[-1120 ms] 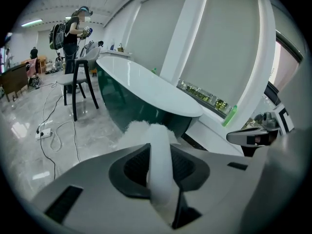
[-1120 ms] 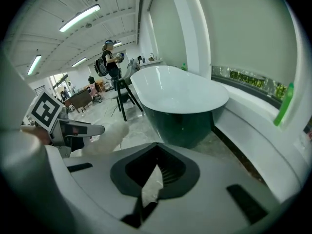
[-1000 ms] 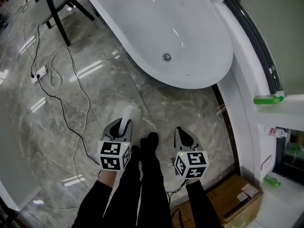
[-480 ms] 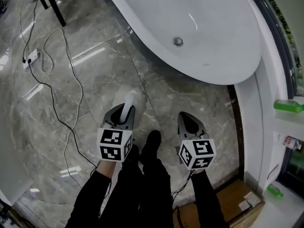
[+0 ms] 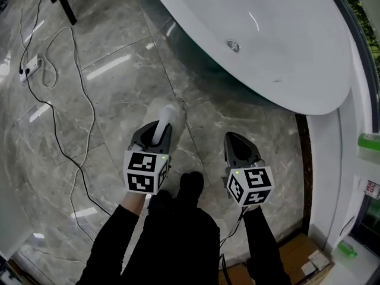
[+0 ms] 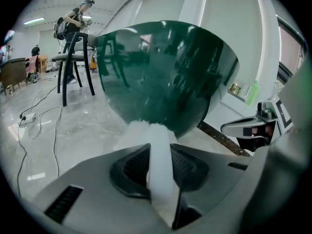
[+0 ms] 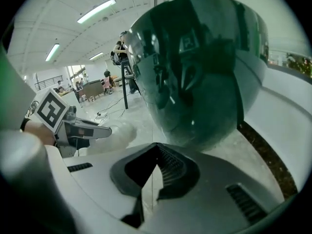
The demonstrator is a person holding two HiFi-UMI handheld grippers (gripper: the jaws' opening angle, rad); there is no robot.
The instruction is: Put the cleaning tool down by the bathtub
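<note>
Beside one bathtub (image 5: 285, 40), two hand-held grippers: left (image 5: 159, 134) tight on one cleaning tool (image 5: 169, 113), right (image 5: 233, 140) closed, empty.

White cleaning tool (image 5: 163, 123), white-and-dark-green bathtub (image 5: 279, 40), grey veined floor (image 5: 107, 100).

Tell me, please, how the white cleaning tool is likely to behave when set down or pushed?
Its fluffy head probably squashes softly and weighs little. The slim handle looks stiff, and may slide on the glossy floor.
</note>
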